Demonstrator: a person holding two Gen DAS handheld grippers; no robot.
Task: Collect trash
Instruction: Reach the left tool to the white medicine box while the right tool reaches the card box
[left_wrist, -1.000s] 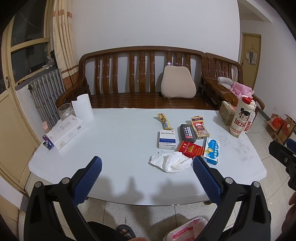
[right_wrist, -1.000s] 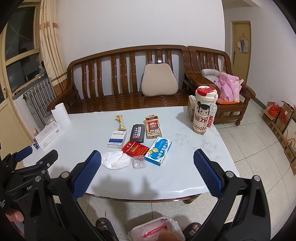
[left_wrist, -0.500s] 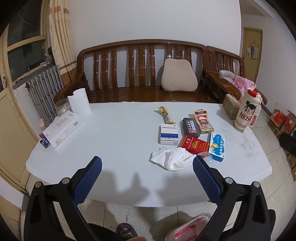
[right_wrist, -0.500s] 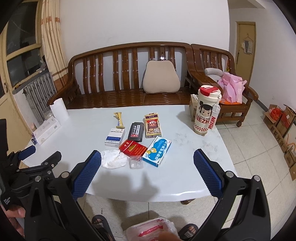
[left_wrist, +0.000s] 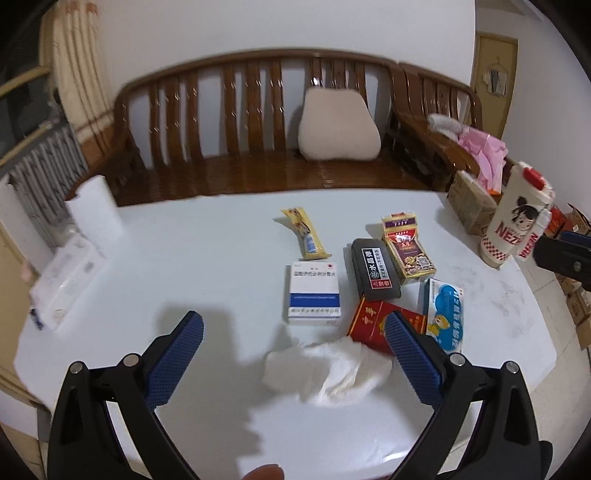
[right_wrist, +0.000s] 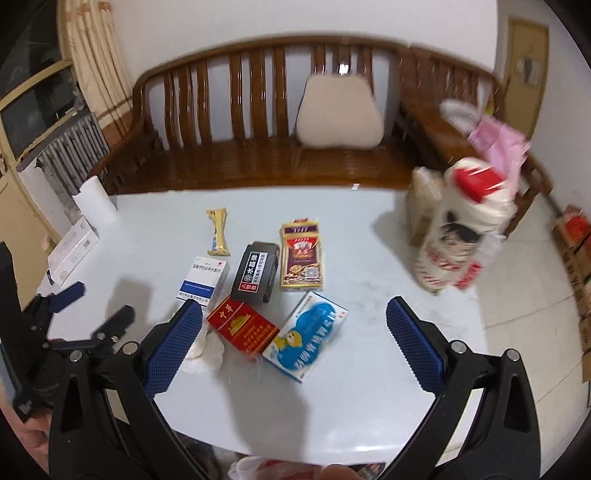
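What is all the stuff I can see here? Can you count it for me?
crumpled tissue: 1, white, near table edge
red box: 1, red, beside the tissue
blue cartoon box: 1, blue and white, right of red box
white medicine box: 1, white with blue stripe, mid table
black box: 1, black, mid table
gold box: 1, gold and red, behind black box
snack wrapper: 1, yellow, farthest back
big cup: 1, cream and red, right side
paper roll: 1, white, left corner
table: 1, white
bench: 1, brown wood
cushion: 1, beige, on bench
left gripper: 1, black and blue, open
right gripper: 1, black and blue, open
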